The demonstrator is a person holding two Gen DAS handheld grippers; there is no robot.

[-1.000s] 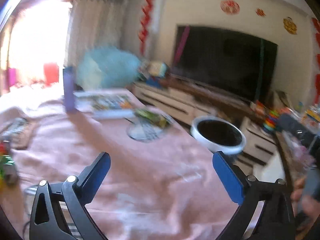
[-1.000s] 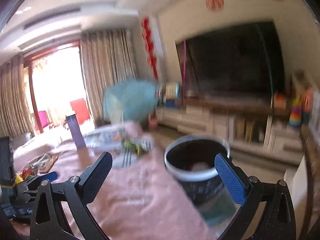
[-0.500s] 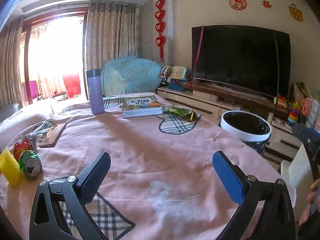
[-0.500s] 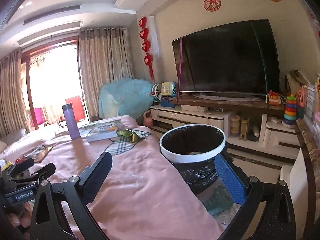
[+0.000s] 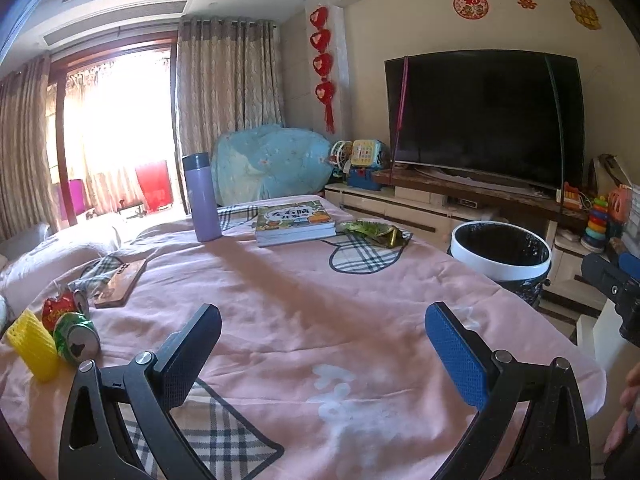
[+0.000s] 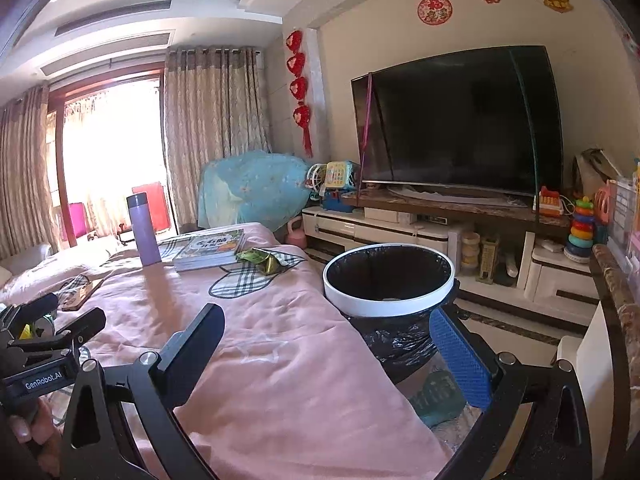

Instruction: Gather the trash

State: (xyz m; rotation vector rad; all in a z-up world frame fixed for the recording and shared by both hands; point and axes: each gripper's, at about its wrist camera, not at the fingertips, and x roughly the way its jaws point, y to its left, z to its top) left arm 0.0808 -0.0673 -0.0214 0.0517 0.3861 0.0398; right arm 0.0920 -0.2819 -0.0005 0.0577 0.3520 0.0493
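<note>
A crumpled green snack wrapper point(image 5: 374, 233) point(image 6: 260, 259) lies on the pink tablecloth point(image 5: 320, 300) beside a book. At the table's left edge sit a crushed green can point(image 5: 76, 338), a red can point(image 5: 60, 309) and a yellow ribbed object point(image 5: 31, 344). A white-rimmed bin with a black liner point(image 5: 501, 254) point(image 6: 388, 280) stands on the floor off the table's right edge. My left gripper point(image 5: 322, 310) hovers open over the near cloth, holding nothing. My right gripper point(image 6: 326, 312) is open and empty near the table's right edge, with the bin just beyond its blue finger.
A purple bottle point(image 5: 202, 198), a green book point(image 5: 294, 220) and a phone in a brown case point(image 5: 122, 282) stand on the table. A TV point(image 5: 484, 118) on a low cabinet point(image 6: 440, 240) lines the right wall. A hand shows at the lower right point(image 5: 624, 416).
A second ago both views were blurred by a fast swing and pointed lower. They have since risen and steadied; almost nothing has moved in the last half second. Both grippers stay open.
</note>
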